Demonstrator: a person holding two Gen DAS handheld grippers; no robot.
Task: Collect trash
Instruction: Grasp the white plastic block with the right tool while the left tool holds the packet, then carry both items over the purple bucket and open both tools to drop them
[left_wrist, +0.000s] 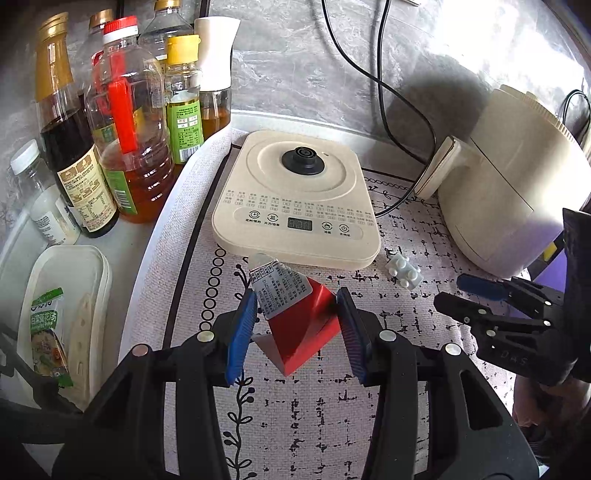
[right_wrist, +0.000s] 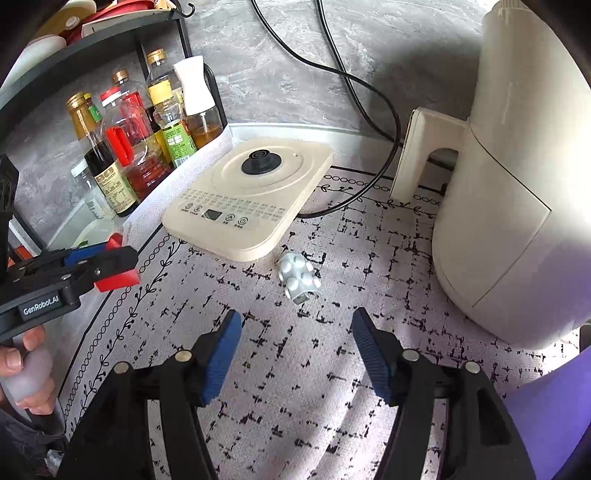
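Here both pairs of tongs slant steeply down at the patterned grey-and-black table mat (right_wrist: 332, 369). The left gripper (left_wrist: 295, 325) is clamped on a red, wedge-shaped cardboard carton (left_wrist: 306, 332), its blue ribbed pads pressing the carton's two sides, and a silver printed wrapper (left_wrist: 280, 291) lies against the carton's upper face, just ahead of the left pad. A hand (right_wrist: 26, 373) grips the pale handle behind those tongs; only fingers show, the rest cut off by the frame edge. The right gripper (right_wrist: 295, 354) stands apart with nothing between its pads. A small pale-grey studded plastic block (right_wrist: 299, 277) lies on the mat just ahead of its tips, roughly centred between them and clear of both. Beyond the block sits a cream kettle base (right_wrist: 251, 195); right of the tips looms a cream air fryer (right_wrist: 509, 206), its top out of frame. What the carton held cannot be made out.
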